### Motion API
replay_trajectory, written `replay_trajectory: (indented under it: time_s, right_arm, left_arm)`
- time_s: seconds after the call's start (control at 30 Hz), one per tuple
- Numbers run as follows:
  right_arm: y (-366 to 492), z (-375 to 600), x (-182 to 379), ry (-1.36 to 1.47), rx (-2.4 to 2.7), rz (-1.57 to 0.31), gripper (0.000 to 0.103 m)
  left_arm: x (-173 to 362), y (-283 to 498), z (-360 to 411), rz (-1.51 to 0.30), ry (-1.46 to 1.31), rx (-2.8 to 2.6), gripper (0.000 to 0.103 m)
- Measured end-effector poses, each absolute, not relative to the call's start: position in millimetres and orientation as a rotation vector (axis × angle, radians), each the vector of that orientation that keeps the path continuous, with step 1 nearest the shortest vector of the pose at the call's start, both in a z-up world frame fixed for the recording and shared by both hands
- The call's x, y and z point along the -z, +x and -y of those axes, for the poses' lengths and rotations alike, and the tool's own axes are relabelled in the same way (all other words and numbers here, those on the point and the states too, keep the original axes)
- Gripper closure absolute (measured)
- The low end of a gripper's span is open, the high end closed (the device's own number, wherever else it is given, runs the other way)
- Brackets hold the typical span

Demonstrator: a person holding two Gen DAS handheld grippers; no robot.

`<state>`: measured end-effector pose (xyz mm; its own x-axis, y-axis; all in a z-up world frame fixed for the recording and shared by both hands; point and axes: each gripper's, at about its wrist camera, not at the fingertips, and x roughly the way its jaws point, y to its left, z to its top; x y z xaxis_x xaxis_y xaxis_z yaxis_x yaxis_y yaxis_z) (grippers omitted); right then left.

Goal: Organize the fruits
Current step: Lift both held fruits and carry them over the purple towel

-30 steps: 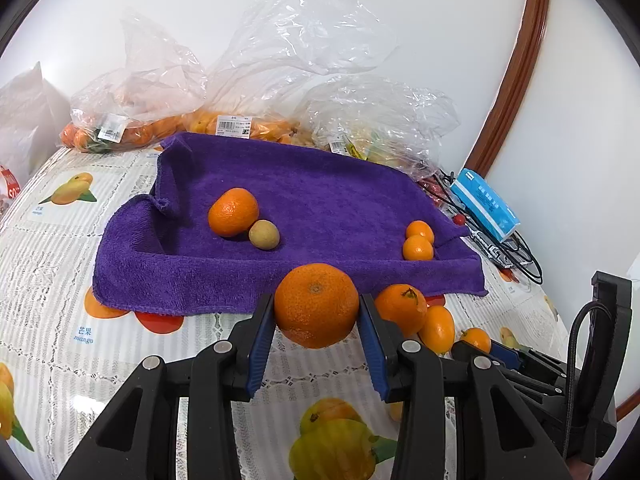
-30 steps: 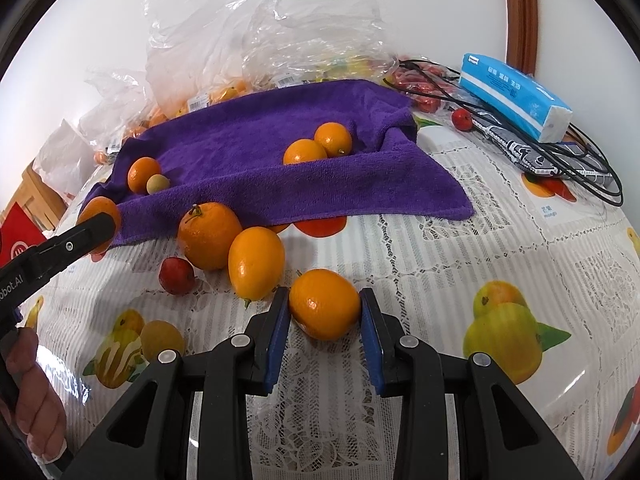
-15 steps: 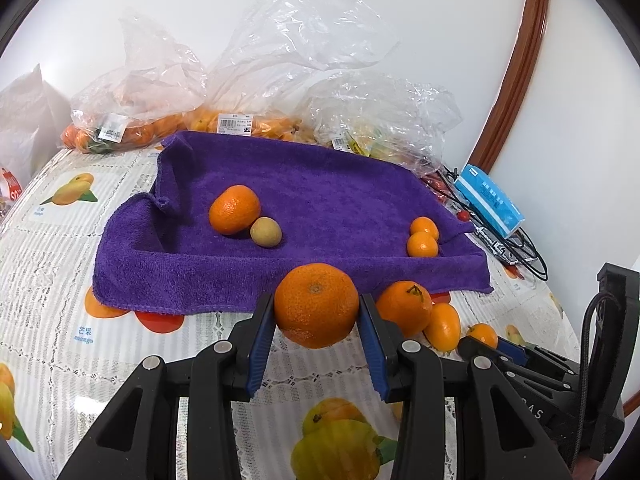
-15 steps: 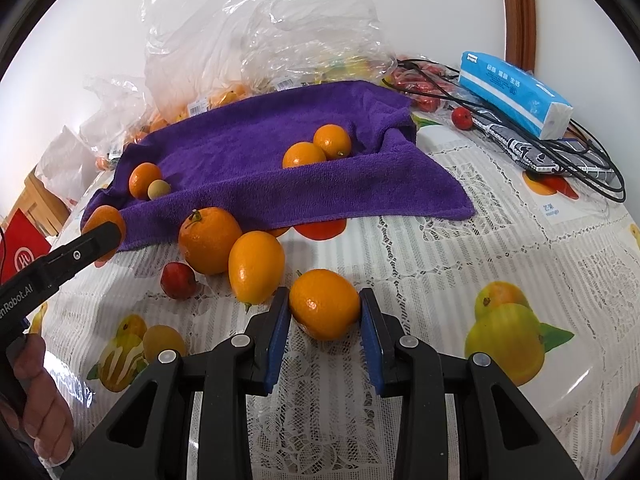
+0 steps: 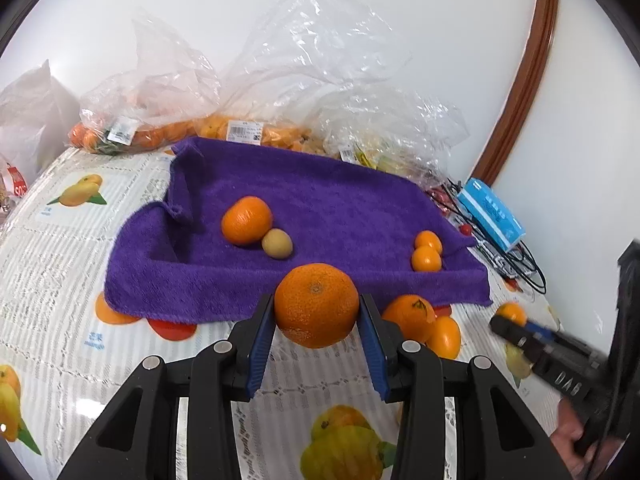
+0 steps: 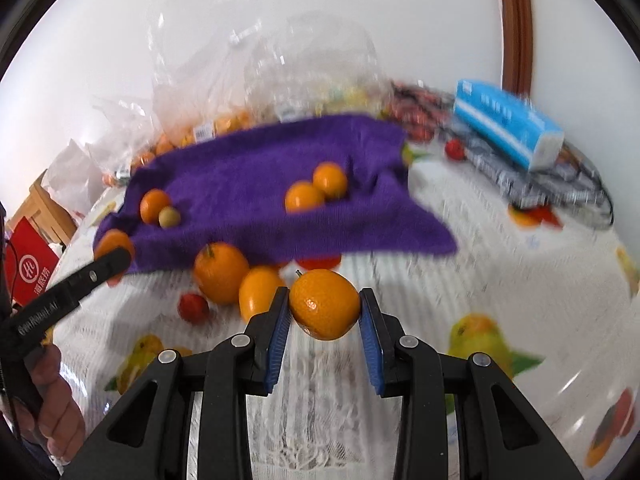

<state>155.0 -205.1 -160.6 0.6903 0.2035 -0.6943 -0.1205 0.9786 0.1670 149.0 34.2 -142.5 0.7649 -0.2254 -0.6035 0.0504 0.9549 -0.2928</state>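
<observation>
My left gripper is shut on a large orange and holds it above the table, just in front of the purple towel. On the towel lie an orange, a small yellow-green fruit and two small oranges. My right gripper is shut on a small orange, lifted off the table in front of the towel. It also shows in the left wrist view. An orange, a yellow-orange fruit and a small red fruit lie before the towel.
Clear plastic bags of fruit stand behind the towel against the wall. A blue tissue pack and black cables lie at the right. The table has a fruit-print cloth. A red box sits at the far left.
My right gripper has lifted its small orange off the table and moved toward the towel; that view is blurred. My left gripper has held its orange nearly still.
</observation>
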Motion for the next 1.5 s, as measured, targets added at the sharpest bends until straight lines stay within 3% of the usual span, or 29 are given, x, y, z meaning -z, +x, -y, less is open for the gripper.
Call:
replay_trajectory:
  time_s: [0.73, 1.07, 1.5]
  right_arm:
    - [256.7, 171.6, 92.7, 0.050, -0.276, -0.627, 0.069]
    - [272.2, 169.4, 141.1, 0.053, -0.283, -0.691, 0.069]
    - [274.3, 160.4, 158.4, 0.065, -0.340, -0.685, 0.069]
  left_arm:
    - [111.1, 232.8, -31.2, -0.635, -0.257, 0.063, 0.064]
    - [136.9, 235.4, -19.4, -0.650, -0.173, 0.011, 0.064]
    - [143.5, 240.5, -25.6, -0.672, -0.247, 0.062, 0.063]
